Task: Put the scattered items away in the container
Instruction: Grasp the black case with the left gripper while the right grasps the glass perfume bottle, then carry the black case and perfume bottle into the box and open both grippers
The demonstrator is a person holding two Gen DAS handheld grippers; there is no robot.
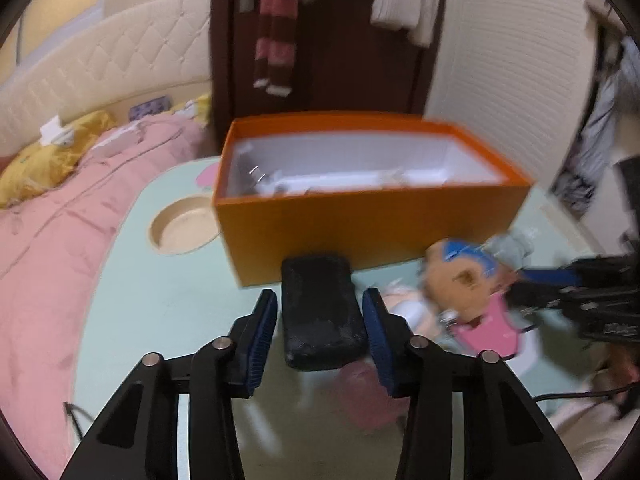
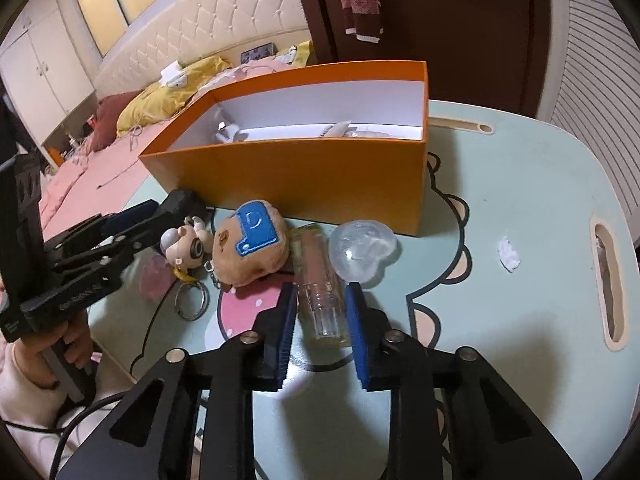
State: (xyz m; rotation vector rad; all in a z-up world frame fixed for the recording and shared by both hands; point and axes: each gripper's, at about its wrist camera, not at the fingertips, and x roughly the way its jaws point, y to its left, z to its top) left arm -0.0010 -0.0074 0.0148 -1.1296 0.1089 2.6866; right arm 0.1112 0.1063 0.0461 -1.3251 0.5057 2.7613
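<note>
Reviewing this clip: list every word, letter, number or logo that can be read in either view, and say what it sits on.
"D": white letter on the blue patch of the brown plush toy, right wrist view.
Pale lettering on the side of the left claw: too small and blurred to read.
Orange box, black case, clear bottle: no text visible.

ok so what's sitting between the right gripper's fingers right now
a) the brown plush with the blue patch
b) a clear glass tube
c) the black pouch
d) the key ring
b: in the right wrist view the clear glass tube lies on the table between the blue pads of the right gripper, with the plush off to its left.
</note>
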